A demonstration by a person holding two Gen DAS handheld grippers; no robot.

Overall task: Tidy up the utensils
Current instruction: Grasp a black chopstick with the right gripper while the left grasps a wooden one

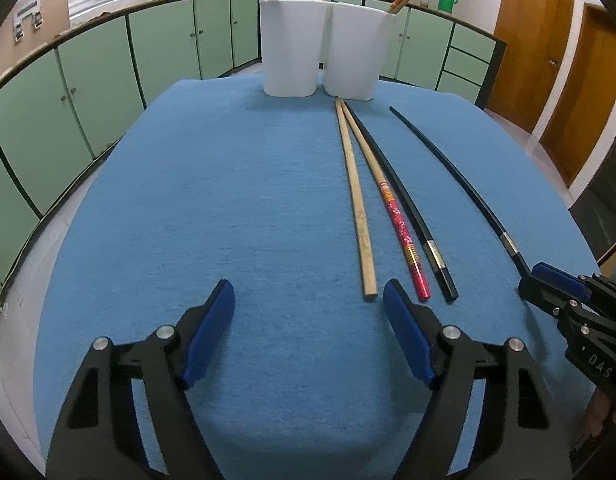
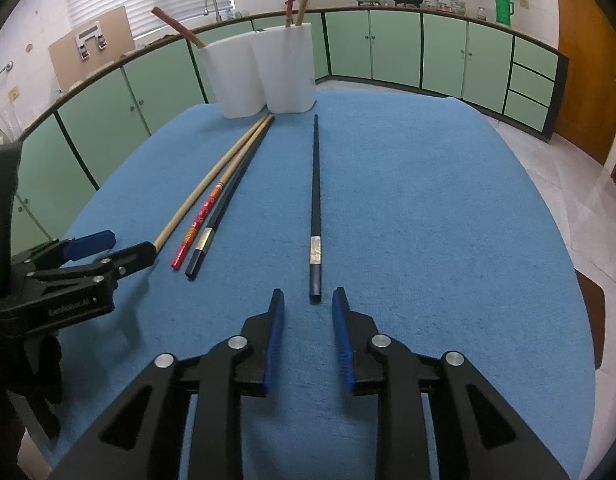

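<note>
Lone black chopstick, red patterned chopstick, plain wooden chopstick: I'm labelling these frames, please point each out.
lone black chopstick (image 2: 315,200): right wrist view, mid shaft.
red patterned chopstick (image 1: 401,228): left wrist view, red flowered section.
plain wooden chopstick (image 1: 355,192): left wrist view, mid shaft.
</note>
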